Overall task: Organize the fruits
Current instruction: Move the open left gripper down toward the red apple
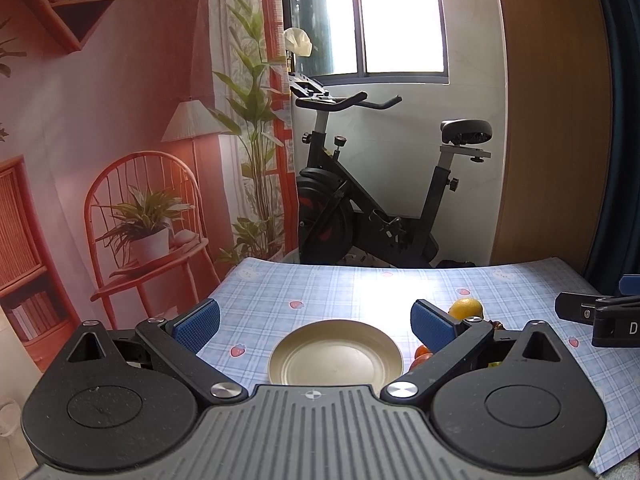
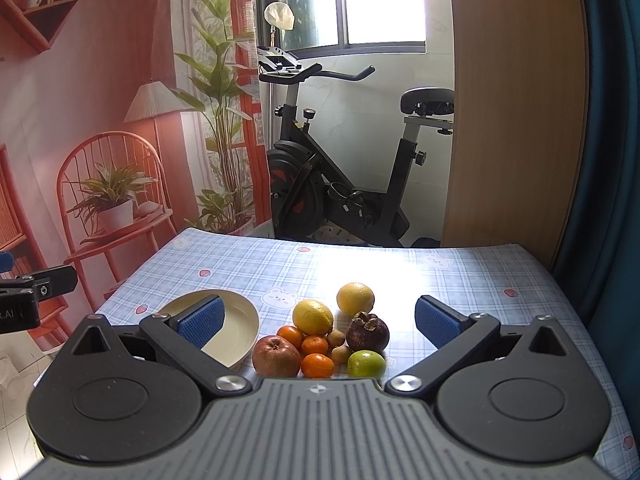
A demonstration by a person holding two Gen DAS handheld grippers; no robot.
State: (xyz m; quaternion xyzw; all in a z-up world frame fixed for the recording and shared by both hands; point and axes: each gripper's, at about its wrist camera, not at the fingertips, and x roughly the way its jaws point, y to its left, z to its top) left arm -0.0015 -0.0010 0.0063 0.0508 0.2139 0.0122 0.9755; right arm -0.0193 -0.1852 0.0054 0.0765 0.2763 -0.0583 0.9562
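A cream plate lies empty on the checked tablecloth; it also shows in the right wrist view. My left gripper is open above the plate. My right gripper is open above a heap of fruit: a red apple, two lemons, a mangosteen, a green fruit, three small oranges and small brown fruits. In the left wrist view one lemon peeks past the right finger.
The table ends at the back, with an exercise bike behind it. A wooden panel stands at the right. A printed backdrop hangs on the left. The right gripper's tip shows in the left wrist view.
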